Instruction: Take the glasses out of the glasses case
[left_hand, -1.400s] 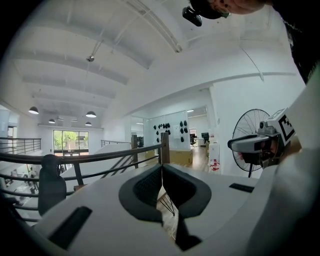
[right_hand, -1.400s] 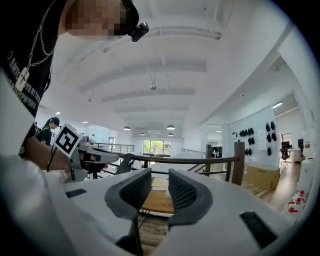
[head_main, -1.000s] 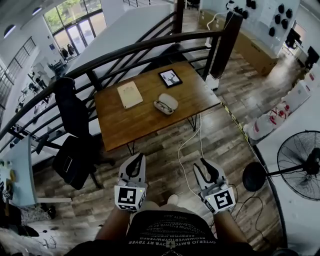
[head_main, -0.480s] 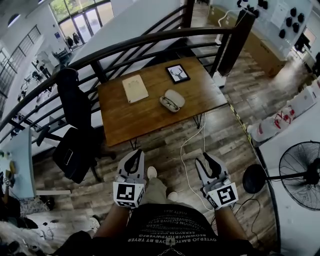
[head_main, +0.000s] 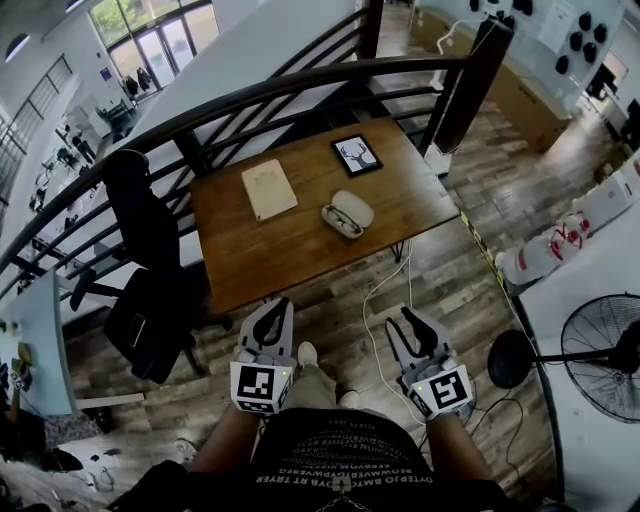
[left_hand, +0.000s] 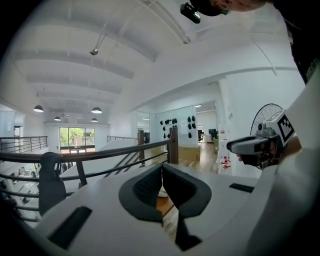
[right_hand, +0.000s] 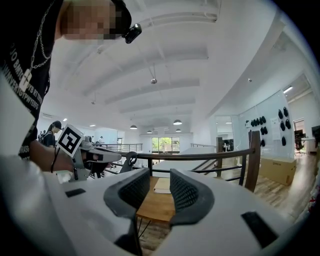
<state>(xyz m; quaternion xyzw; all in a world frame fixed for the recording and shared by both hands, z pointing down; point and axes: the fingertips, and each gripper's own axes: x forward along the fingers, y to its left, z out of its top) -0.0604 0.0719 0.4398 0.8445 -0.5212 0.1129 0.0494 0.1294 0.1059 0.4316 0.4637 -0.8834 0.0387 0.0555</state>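
None of the task is done yet. The glasses case (head_main: 354, 206) lies open near the middle of the bench (head_main: 260, 250), and what look like the glasses (head_main: 341, 222) sit in its near half. Reaching in, gripping them and lifting them clear all remain.

Both grippers are held low in front of the person's body, side by side over the floor. They point roughly level toward the bench and are well apart from the case. The left gripper (head_main: 276, 308) has its jaws closed together on nothing. The right gripper (head_main: 399, 322) has its jaws spread with an empty gap between them.
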